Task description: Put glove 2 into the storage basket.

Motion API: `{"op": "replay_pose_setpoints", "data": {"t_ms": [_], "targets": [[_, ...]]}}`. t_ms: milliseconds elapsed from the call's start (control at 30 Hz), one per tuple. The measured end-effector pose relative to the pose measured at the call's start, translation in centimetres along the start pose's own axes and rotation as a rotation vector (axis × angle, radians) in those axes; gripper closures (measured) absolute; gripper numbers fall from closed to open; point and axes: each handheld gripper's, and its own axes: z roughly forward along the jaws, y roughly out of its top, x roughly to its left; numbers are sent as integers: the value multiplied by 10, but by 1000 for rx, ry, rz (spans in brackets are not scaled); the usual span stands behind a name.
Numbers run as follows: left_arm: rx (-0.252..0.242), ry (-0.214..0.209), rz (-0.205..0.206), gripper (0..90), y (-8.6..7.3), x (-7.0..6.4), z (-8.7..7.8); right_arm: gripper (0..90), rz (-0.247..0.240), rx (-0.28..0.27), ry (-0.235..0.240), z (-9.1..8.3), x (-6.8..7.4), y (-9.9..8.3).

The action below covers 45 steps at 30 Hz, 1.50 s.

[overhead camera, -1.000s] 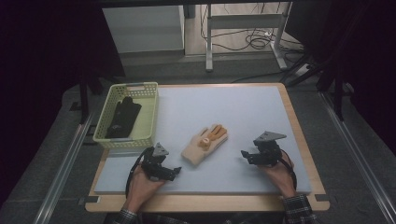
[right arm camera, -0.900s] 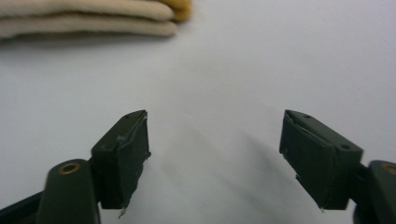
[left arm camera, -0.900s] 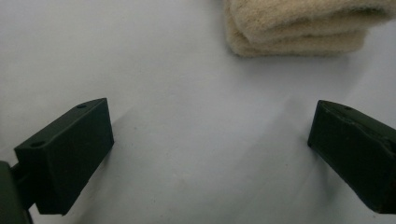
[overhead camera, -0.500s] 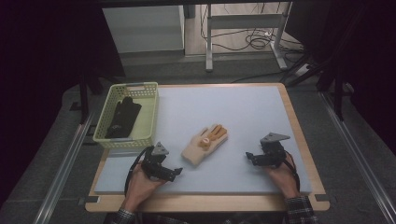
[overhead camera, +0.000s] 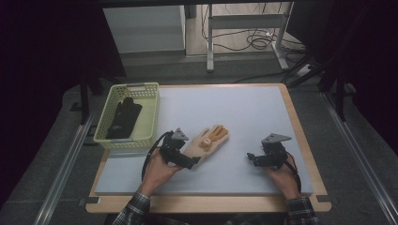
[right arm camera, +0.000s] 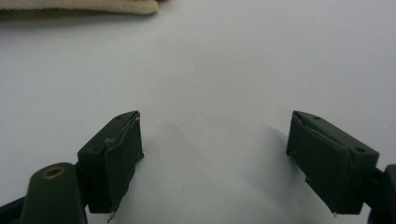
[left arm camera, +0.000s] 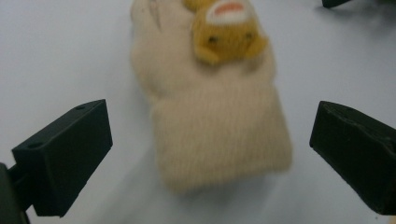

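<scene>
- High view: a tan glove point(overhead camera: 210, 140) lies flat on the grey mat point(overhead camera: 244, 112), near the middle. The left gripper point(overhead camera: 188, 161) has crept up to the glove's cuff since a moment ago. The right gripper point(overhead camera: 251, 158) has slid a bit toward the person and waits well apart from the glove. A black glove point(overhead camera: 123, 117) lies in the basket point(overhead camera: 151, 112).
- Left gripper view: the jaws are spread wide, one on each side of the glove's cuff point(left arm camera: 219, 135), with nothing held yet. A grab looks close.
- Right gripper view: the jaws are spread wide over the bare mat point(right arm camera: 224, 79). The glove's edge point(right arm camera: 79, 5) is far at the top.
</scene>
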Motion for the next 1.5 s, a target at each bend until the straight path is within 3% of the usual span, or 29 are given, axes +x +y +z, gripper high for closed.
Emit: {"op": "replay_pose_setpoints", "data": {"t_ms": [333, 633, 700, 867, 967, 1100, 1233, 1500], "targets": [[65, 33, 16, 0, 38, 0, 48, 179, 0, -3, 0, 0, 0, 0], [161, 74, 30, 0, 40, -1, 83, 179, 1, -4, -1, 0, 1, 0], [158, 61, 22, 20, 39, 0, 81, 179, 1, -4, -1, 0, 1, 0], [166, 55, 26, 211, 41, -2, 76, 179, 1, -3, -2, 0, 1, 0], [149, 72, 3, 302, 40, 0, 73, 179, 1, -3, -2, 0, 1, 0], [131, 85, -28, 517, 39, 5, 69, 179, 0, -3, -2, 0, 1, 0], [123, 68, -36, 591, 40, 7, 65, 179, 0, -3, -2, 0, 1, 0], [110, 100, -34, 687, 49, 10, 50, 179, 0, -3, -3, 0, 1, 0]]}}
